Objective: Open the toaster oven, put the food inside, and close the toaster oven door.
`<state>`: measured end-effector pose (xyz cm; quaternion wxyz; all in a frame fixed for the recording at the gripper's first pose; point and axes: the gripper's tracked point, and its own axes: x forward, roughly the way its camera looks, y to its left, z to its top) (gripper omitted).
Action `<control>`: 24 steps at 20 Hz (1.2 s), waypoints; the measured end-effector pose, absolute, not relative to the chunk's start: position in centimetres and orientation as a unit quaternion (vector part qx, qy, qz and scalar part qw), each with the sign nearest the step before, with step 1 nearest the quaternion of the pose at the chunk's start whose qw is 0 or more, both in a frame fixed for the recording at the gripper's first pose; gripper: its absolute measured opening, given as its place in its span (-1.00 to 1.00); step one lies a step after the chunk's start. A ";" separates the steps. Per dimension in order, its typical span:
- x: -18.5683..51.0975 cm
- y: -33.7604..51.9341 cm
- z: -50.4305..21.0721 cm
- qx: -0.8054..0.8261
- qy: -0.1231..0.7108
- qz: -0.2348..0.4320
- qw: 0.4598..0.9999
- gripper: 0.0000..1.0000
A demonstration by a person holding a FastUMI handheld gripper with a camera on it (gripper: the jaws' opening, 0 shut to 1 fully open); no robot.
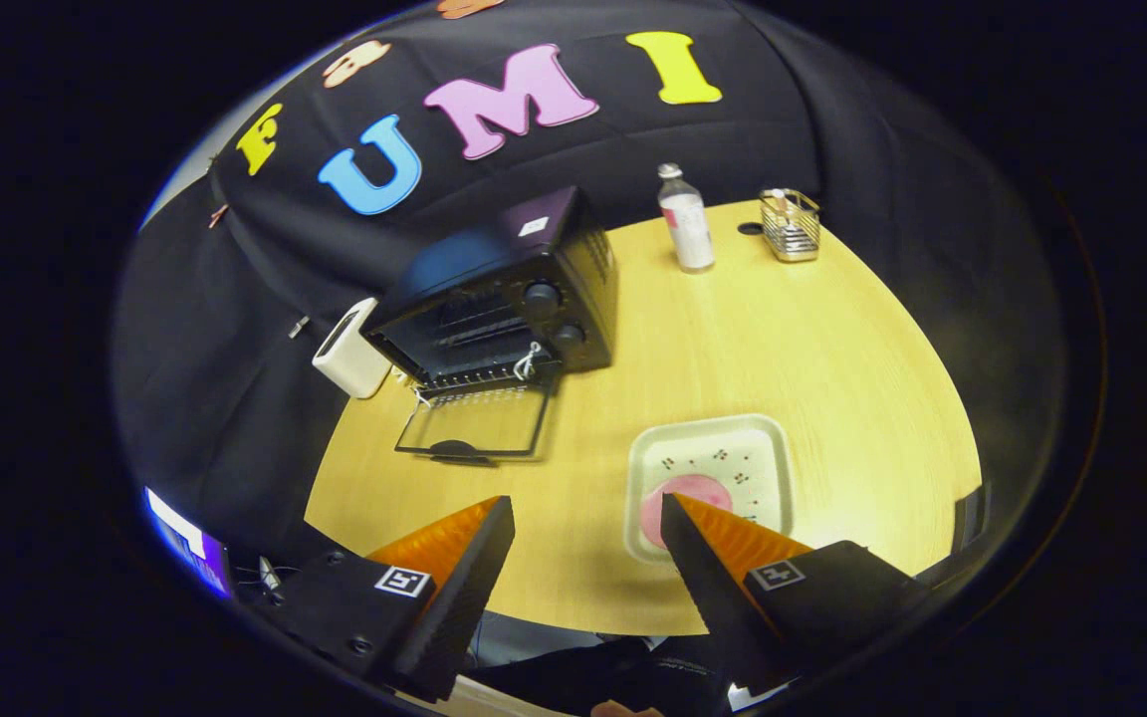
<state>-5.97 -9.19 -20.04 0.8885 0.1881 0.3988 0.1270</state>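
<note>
Hovering tool (588,518), fingers spread, above table (832,349); toaster oven (514,294) door (474,423) down.

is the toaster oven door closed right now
No, the toaster oven has its glass door folded down flat onto the table, while the open gripper holds nothing.

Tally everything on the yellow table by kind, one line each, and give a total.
Toaster oven, door open: 1
Bottle: 1
Wire basket: 1
White box beside the oven: 1
Tray: 1
Pink food on the tray: 1
Total: 6
The gripper is open above the table, holding nothing.
</note>
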 end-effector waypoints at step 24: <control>-2.1 -16.0 -34.6 0.119 0.505 0.111 0.847 0.56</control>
